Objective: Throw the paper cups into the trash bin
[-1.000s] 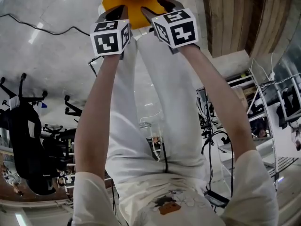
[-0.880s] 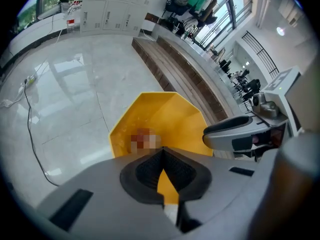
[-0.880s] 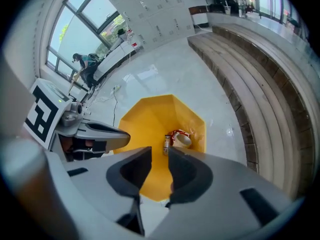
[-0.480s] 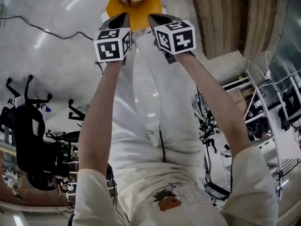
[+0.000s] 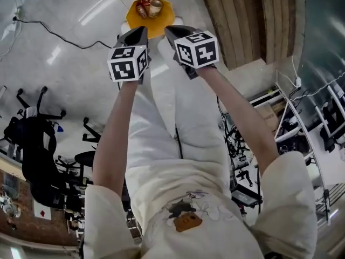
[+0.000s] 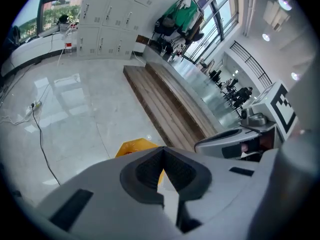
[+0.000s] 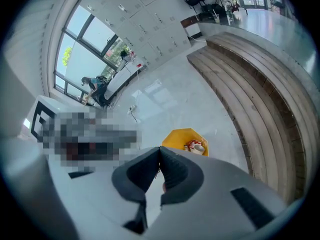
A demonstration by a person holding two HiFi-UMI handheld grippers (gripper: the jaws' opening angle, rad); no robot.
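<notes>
A yellow trash bin point(image 5: 161, 27) stands on the pale floor ahead of me, with a white paper cup point(image 5: 156, 6) and a red-printed cup point(image 5: 142, 8) lying inside it. My left gripper point(image 5: 140, 31) and right gripper point(image 5: 170, 30) hang side by side above the bin's near rim, both shut with nothing between the jaws. In the right gripper view the gripper point(image 7: 160, 150) points at the bin point(image 7: 181, 136), and the cup point(image 7: 199, 147) shows in it. From the left gripper view, the gripper point(image 6: 161, 150) hides most of the bin point(image 6: 131, 147).
Wide wooden steps point(image 5: 253, 20) run along the right. A black cable point(image 5: 59, 34) trails over the floor at the left. Black office chairs point(image 5: 35, 144) stand at the lower left and metal shelving point(image 5: 302, 134) at the right.
The right gripper's jaws have closed with nothing in them. Both grippers have drawn back from the bin, which now shows whole and smaller, with the cups inside.
</notes>
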